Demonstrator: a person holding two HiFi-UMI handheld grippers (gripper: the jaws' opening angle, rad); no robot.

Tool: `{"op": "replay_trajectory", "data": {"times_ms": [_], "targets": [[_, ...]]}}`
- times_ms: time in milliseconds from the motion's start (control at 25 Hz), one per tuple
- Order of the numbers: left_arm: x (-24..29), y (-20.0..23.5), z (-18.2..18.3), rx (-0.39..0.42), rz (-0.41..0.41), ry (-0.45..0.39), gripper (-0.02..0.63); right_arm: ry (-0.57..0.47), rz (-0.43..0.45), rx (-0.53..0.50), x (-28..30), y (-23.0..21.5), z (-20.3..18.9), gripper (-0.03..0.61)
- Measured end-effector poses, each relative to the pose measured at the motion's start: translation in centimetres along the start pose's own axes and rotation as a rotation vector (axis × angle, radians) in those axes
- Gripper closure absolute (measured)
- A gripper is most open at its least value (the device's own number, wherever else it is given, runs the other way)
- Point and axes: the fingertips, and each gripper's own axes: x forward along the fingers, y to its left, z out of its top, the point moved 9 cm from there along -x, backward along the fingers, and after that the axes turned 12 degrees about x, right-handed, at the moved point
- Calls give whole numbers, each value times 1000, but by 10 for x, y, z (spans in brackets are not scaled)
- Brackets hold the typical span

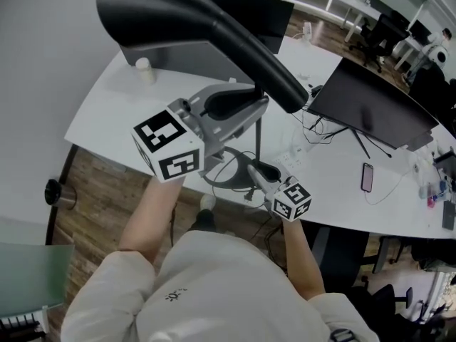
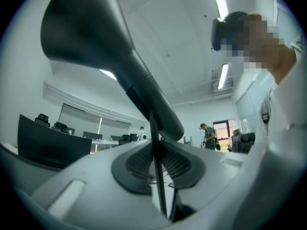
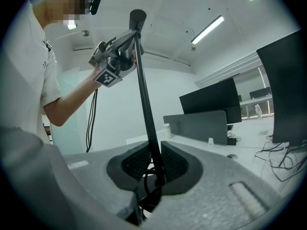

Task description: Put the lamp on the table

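Observation:
A black lamp hangs in the air between both grippers, over the near edge of the white table (image 1: pixel 121 109). Its big cone-shaped head (image 1: pixel 199 27) fills the top of the head view, and its thin pole (image 1: pixel 258 141) runs down from it. My left gripper (image 1: pixel 239 109) is shut on the pole just under the head (image 2: pixel 96 47), the pole (image 2: pixel 157 176) pinched between the pads. Lower down, my right gripper (image 1: pixel 256 177) is shut on the same pole (image 3: pixel 144 95), where a black cord loops around it. The right gripper view shows the left gripper (image 3: pixel 115 56) up high.
On the table stand a grey divider panel (image 1: pixel 178 52), a small white bottle (image 1: pixel 144 66), a dark monitor (image 1: pixel 370 105), loose cables (image 1: pixel 320 130) and a phone (image 1: pixel 367 177). A metal cylinder (image 1: pixel 58 193) stands on the wooden floor at left.

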Motion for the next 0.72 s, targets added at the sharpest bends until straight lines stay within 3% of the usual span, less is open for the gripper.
{"op": "replay_trajectory", "data": {"times_ms": [720], "targets": [[8,115,-25,-25,-69,-26,571,-14,-78,-4,89,-52,32,522]]}}
